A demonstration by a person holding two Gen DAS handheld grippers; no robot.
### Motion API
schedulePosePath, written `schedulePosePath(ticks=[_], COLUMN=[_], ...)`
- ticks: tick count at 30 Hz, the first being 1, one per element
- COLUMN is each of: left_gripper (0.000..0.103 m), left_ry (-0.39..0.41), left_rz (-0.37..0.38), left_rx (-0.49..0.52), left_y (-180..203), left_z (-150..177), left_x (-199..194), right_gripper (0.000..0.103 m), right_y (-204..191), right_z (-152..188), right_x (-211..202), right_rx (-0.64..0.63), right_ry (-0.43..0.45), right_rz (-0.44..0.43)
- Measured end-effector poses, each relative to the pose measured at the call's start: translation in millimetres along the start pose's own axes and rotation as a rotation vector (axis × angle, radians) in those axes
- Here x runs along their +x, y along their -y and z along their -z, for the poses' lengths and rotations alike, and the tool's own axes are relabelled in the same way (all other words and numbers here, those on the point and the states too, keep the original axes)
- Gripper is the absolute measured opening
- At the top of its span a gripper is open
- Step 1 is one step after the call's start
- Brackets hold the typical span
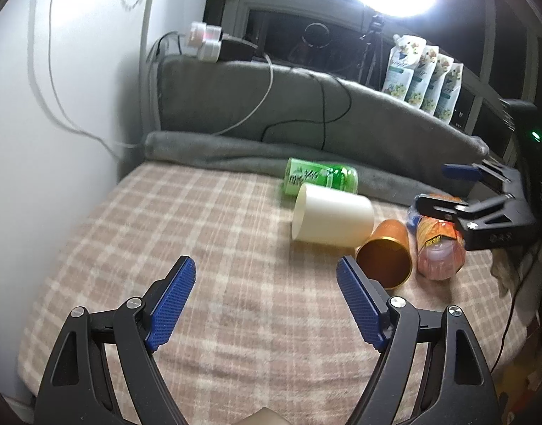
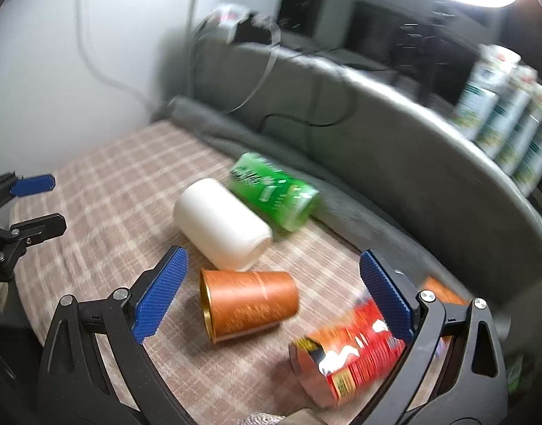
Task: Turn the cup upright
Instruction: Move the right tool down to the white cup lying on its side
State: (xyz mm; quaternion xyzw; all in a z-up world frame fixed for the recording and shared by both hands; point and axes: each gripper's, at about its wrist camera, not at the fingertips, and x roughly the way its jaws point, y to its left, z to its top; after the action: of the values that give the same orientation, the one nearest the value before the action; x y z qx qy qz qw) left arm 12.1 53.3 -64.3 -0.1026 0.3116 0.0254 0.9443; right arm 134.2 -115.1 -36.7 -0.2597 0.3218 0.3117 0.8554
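While both my left gripper (image 1: 266,269) and right gripper (image 2: 273,262) stand apart and hold nothing, the orange cup (image 2: 247,304) lies sideways, apparently touching the white cup (image 2: 222,225).

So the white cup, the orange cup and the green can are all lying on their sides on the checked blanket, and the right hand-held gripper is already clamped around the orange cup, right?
Not quite. All three do lie on their sides on the checked blanket, but the right hand-held gripper is open and holds nothing. The right wrist view shows the orange cup lying between and ahead of its fingers, untouched, beside the white cup and green can.

orange cup (image 2: 249,302): glossy metal | white cup (image 2: 223,225): matt plastic | plaid blanket (image 1: 235,301): woven cloth
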Motion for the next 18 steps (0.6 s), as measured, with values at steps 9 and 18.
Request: schedulePosePath(ticks=[9,18], left_gripper=[0.082,0.082], left_ry=[-0.029,-0.024], left_rz=[-0.014,-0.024], left_rx=[-0.046,-0.073], left_y=[-17.1,-28.5], left_z=[9.0,7.9], left_x=[-0.9,-1.9], right_gripper=[0.099,0.099], right_y=[-30.2,-58.6], right_z=[-30.2,-38.1], right_x=[62.5,107.4], right_rx=[-0.229,-0.428], right_ry=[-0.167,-0.287], right_rz=[-0.08,-0.096])
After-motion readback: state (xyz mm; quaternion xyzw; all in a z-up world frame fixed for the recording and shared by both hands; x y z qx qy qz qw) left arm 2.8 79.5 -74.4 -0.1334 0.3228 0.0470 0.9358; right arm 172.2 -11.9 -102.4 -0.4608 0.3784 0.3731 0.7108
